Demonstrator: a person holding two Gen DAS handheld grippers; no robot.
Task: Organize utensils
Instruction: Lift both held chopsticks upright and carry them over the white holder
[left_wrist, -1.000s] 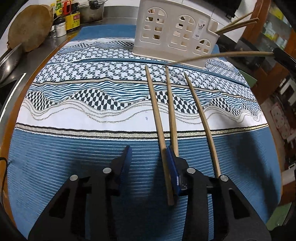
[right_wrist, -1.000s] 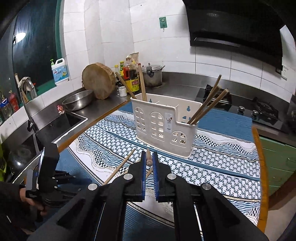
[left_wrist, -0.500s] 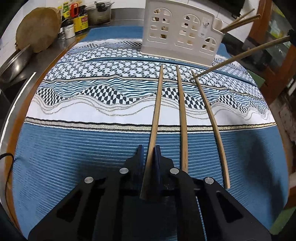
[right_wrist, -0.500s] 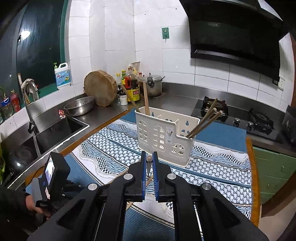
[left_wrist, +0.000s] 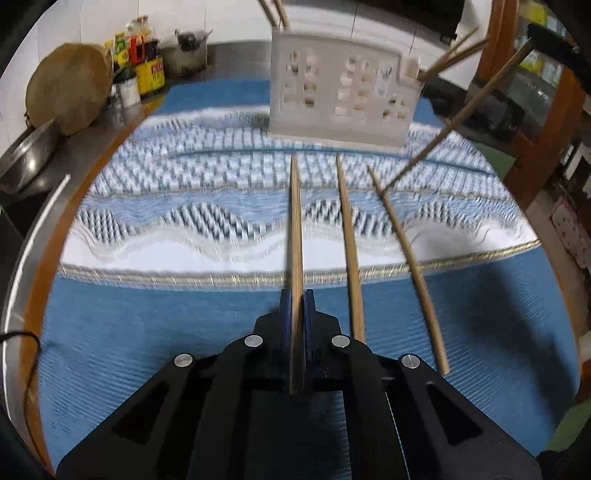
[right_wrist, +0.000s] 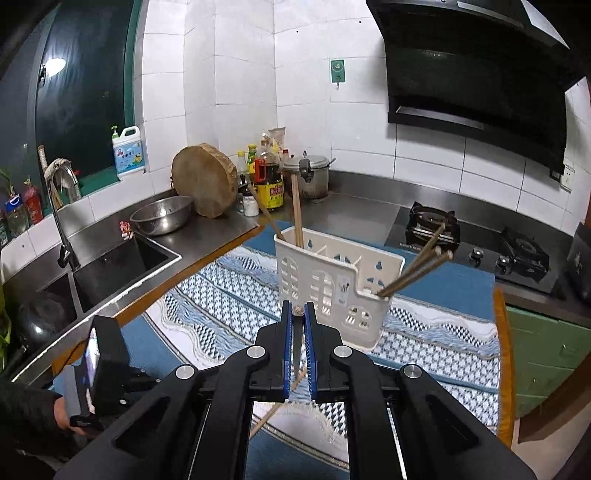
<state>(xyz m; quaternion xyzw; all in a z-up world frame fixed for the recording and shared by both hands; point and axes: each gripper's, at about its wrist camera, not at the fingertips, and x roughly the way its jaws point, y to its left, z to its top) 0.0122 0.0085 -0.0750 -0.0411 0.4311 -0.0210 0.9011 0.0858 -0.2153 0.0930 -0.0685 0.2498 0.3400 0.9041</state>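
A: Two grippers, and each one squeezes a chopstick. The left gripper (left_wrist: 296, 295) has its blue pads pressed tight on a long wooden stick (left_wrist: 295, 236) that points straight ahead toward the white holder (left_wrist: 341, 96).

B: And the right gripper (right_wrist: 297, 308)?

A: It is closed on another chopstick (right_wrist: 297, 311). From its own camera you only see the round end of that stick between the pads. In the left camera the same stick (left_wrist: 456, 122) slants through the air at the right, above the cloth.

B: Are any sticks lying down?

A: Yes. Two more chopsticks lie on the patterned cloth (left_wrist: 184, 229), just to the right of the held one. One (left_wrist: 349, 251) is close by, the other (left_wrist: 408, 273) is farther right.

B: What is in the holder?

A: Two sticks (right_wrist: 297, 210) stand in its left end. Some more (right_wrist: 417, 267) lean out of the low right end. The holder stands upright on the cloth, near the stove (right_wrist: 476, 240).
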